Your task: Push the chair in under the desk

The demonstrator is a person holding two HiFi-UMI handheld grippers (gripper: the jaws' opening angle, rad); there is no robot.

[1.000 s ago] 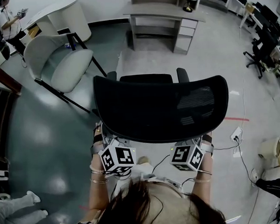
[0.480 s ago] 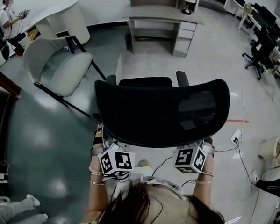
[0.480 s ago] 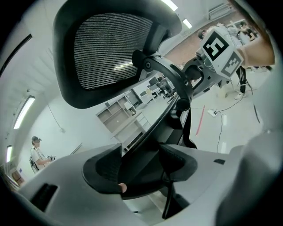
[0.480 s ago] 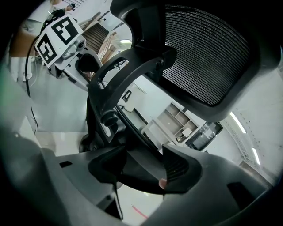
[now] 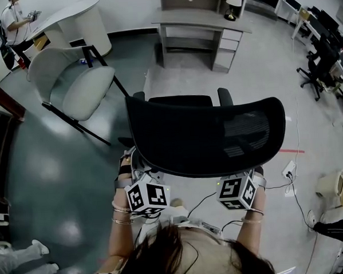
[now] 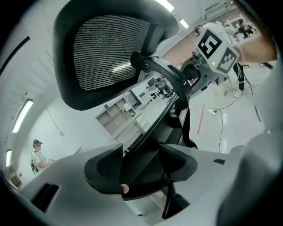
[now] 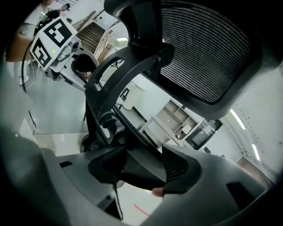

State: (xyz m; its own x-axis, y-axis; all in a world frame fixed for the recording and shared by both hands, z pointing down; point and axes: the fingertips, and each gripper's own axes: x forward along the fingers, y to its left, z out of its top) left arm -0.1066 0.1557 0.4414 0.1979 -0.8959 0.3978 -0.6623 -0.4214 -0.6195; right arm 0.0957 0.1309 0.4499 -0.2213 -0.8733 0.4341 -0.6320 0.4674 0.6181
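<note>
I note the chair (image 5: 206, 134) directly before me, the desk (image 5: 199, 14) well beyond it, and an armchair (image 5: 80, 87) left of the chair.

We find no legible text, number, brand or sign in any view. Cube (image 5: 147, 196) on left gripper (image 6: 141, 166) and cube (image 5: 238, 193) on right gripper (image 7: 142, 167): black-and-white square code patterns only, no letters. Red floor strip (image 5: 290, 151): plain. Chair (image 5: 206, 134), desk (image 5: 202, 14): any print too small for us to read.
</note>
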